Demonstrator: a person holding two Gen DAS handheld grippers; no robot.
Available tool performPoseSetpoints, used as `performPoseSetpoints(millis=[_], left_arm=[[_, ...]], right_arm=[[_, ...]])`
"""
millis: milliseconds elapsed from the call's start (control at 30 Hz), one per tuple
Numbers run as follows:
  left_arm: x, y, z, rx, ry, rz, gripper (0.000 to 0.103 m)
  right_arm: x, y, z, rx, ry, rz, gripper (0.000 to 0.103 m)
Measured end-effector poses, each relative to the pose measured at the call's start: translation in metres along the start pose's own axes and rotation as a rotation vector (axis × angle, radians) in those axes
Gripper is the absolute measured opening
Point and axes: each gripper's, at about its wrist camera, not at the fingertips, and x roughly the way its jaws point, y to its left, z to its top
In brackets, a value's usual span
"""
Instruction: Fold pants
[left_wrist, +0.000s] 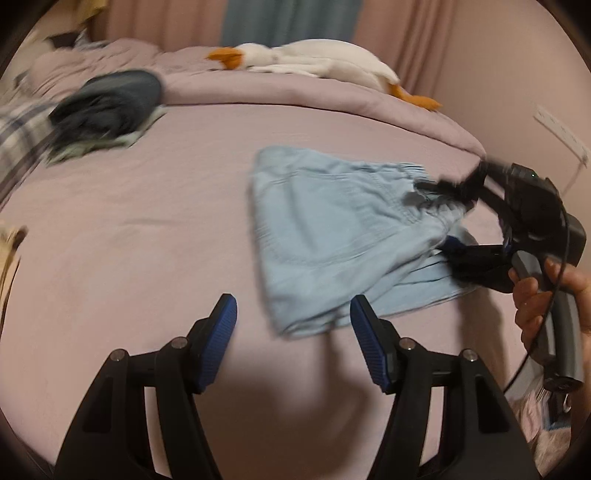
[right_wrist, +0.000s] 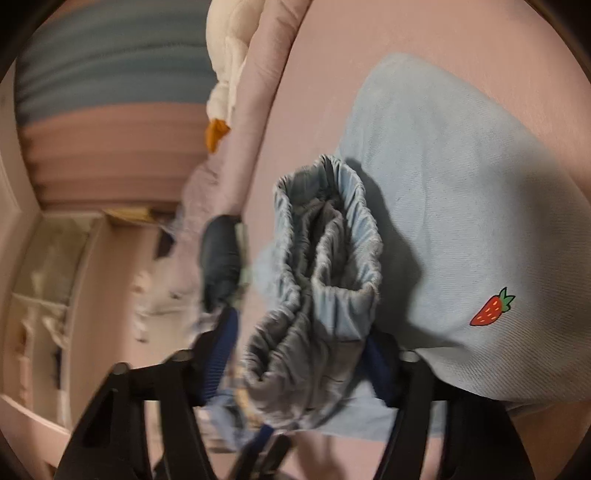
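Note:
Pale blue pants lie partly folded on the pink bed sheet, right of centre. My left gripper hangs open just above the sheet at the pants' near edge, nothing between its blue pads. A hand holds my right gripper at the pants' right end. In the right wrist view the bunched elastic waistband fills the gap of the right gripper, which is shut on it. A small strawberry print shows on the blue cloth.
A dark grey folded garment lies at the far left of the bed, beside plaid cloth. A white plush goose rests on the rolled duvet at the back. A pink wall with a power strip stands right.

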Motion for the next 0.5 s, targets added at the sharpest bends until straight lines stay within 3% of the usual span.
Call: performPoseSetpoints(millis=[67, 100, 200, 500], left_arm=[[-0.005, 0.011, -0.005, -0.041, 0.002, 0.011, 0.064], [-0.008, 0.017, -0.009, -0.064, 0.003, 0.014, 0.064], [-0.016, 0.031, -0.018, -0.131, 0.006, 0.010, 0.064], [-0.020, 0.033, -0.024, -0.169, 0.009, -0.003, 0.064]], right_arm=[[0.003, 0.004, -0.001, -0.030, -0.009, -0.058, 0.043], [0.001, 0.007, -0.002, -0.040, -0.022, -0.063, 0.036], [-0.005, 0.024, 0.000, -0.098, -0.043, -0.063, 0.031], [-0.047, 0.059, 0.010, -0.295, -0.148, -0.081, 0.028]])
